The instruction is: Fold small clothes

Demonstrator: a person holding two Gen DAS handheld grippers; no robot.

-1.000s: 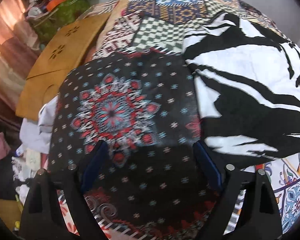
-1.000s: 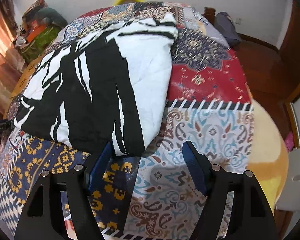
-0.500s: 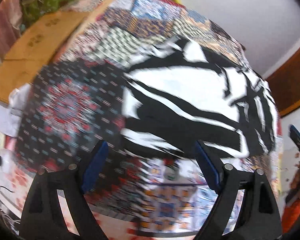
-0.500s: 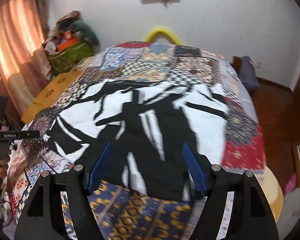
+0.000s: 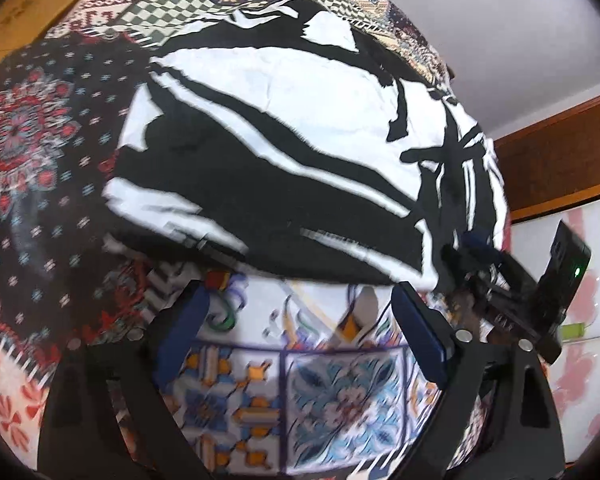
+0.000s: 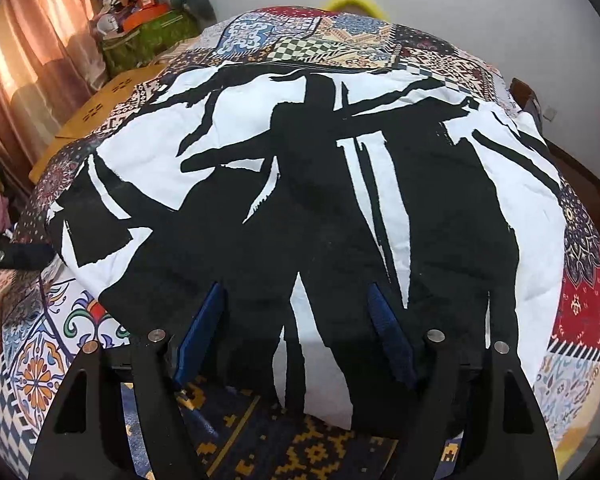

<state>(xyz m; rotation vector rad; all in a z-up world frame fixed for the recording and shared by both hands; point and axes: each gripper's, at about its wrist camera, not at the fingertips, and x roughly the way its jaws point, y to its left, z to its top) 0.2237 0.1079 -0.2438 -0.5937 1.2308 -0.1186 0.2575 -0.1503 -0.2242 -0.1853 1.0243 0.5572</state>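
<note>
A black-and-white printed shirt (image 5: 280,140) (image 6: 300,180) lies spread flat on the patchwork bedspread (image 5: 320,400). My left gripper (image 5: 300,296) hovers at the shirt's near hem, over the bedspread. Its jaws are opening, with only the hem's edge and bedspread between them. My right gripper (image 6: 296,296) hangs over the shirt's lower middle. Its jaws are opening too, and its pads press on nothing. In the left wrist view the right gripper (image 5: 472,252) shows at the shirt's right edge. One finger of the left gripper (image 6: 20,258) shows at the shirt's left corner in the right wrist view.
The bedspread (image 6: 580,300) covers the whole bed. A tan wooden board (image 6: 100,108) lies along the bed's left side. Behind it stand a green bag with clutter (image 6: 148,36) and curtains (image 6: 28,40). Brown woodwork (image 5: 560,140) runs along the right.
The left wrist view has swung right, from the dark mandala patch to the shirt's near hem. My right gripper has moved left, from the shirt's right corner to its lower middle.
</note>
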